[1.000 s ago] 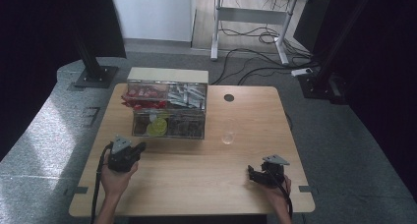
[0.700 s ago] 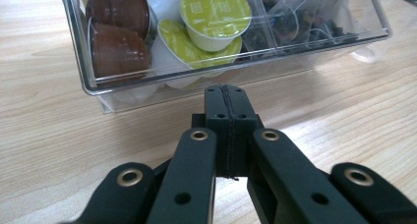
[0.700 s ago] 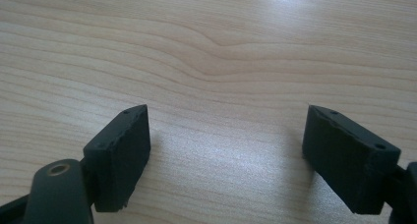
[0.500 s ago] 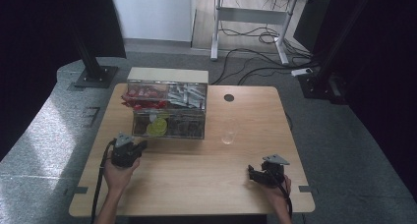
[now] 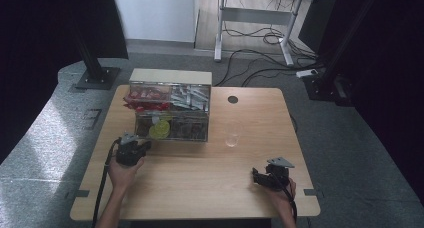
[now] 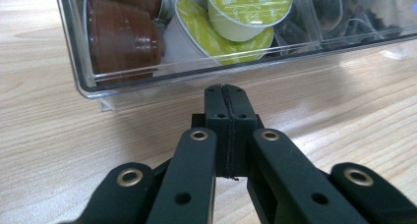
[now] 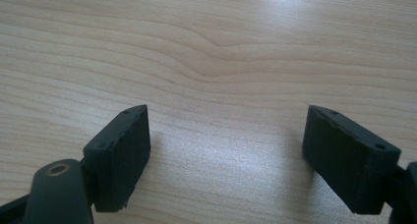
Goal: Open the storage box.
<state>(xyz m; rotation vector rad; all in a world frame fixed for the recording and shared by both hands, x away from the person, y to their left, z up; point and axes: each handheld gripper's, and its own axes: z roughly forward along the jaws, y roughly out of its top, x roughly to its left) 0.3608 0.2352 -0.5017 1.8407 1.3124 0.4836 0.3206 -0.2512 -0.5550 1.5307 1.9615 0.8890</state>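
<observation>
Jaws of my left gripper pressed together, empty, tips just short of clear capsule box front wall. Box sits toward desk far-left edge; green-lidded capsules and brown ones inside. My right gripper spread wide, empty, near desk's near-right corner.

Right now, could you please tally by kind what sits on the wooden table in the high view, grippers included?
clear compartment box: 1
clear glass: 1
grippers: 2 (left gripper, right gripper)
Total: 4
</observation>
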